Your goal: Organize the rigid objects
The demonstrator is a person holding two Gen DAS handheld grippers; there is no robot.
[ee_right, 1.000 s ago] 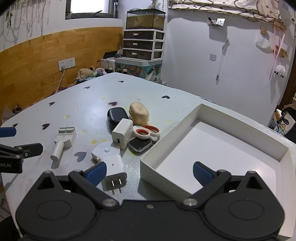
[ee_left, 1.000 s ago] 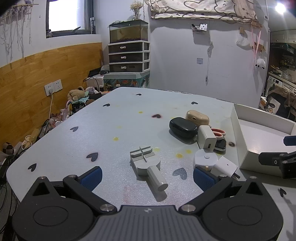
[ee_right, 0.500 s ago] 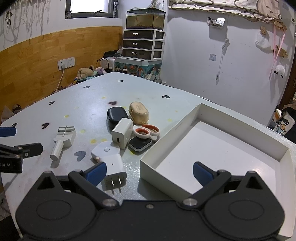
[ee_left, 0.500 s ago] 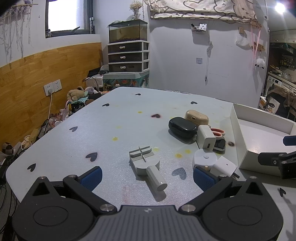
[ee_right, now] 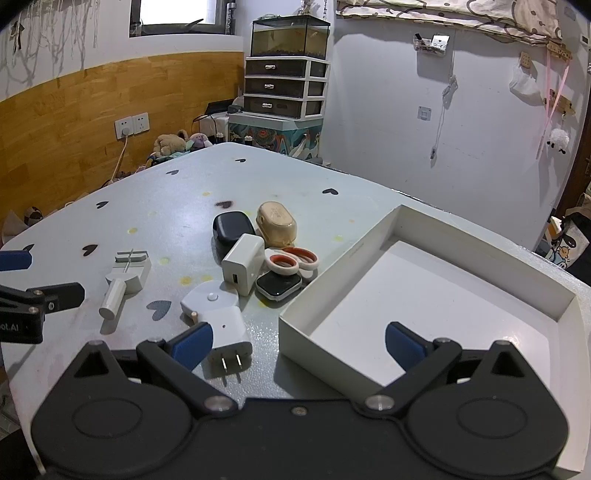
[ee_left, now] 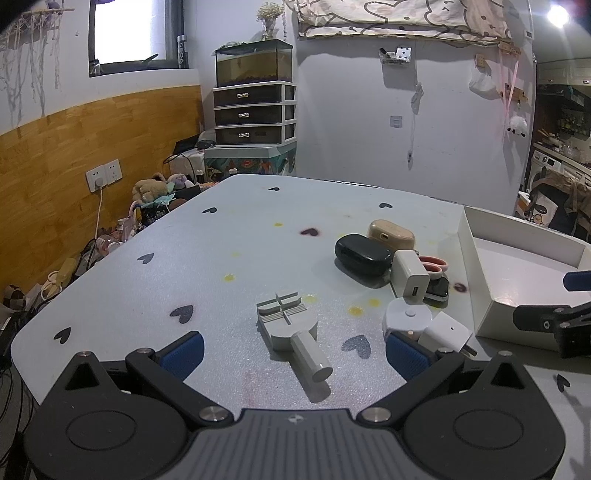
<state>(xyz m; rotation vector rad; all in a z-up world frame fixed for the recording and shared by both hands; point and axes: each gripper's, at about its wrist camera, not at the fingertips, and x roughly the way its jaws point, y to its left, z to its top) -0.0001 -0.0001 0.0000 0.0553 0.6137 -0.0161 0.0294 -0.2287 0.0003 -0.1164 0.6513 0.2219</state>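
Left gripper [ee_left: 293, 352]: released, gray watch tool [ee_left: 291, 334] lies between its fingers on table [ee_left: 240, 236] | Right gripper [ee_right: 299, 343]: released, over near corner of white tray [ee_right: 480, 295] | chargers, cases, scissors clustered left of tray, none inside.

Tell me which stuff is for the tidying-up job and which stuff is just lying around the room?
For the job:
white box
grey gadget with a handle
black case
tan case
two white chargers
scissors
round white tape
smartwatch

Just lying around:
fish tank
drawers
teddy bear
wall sockets
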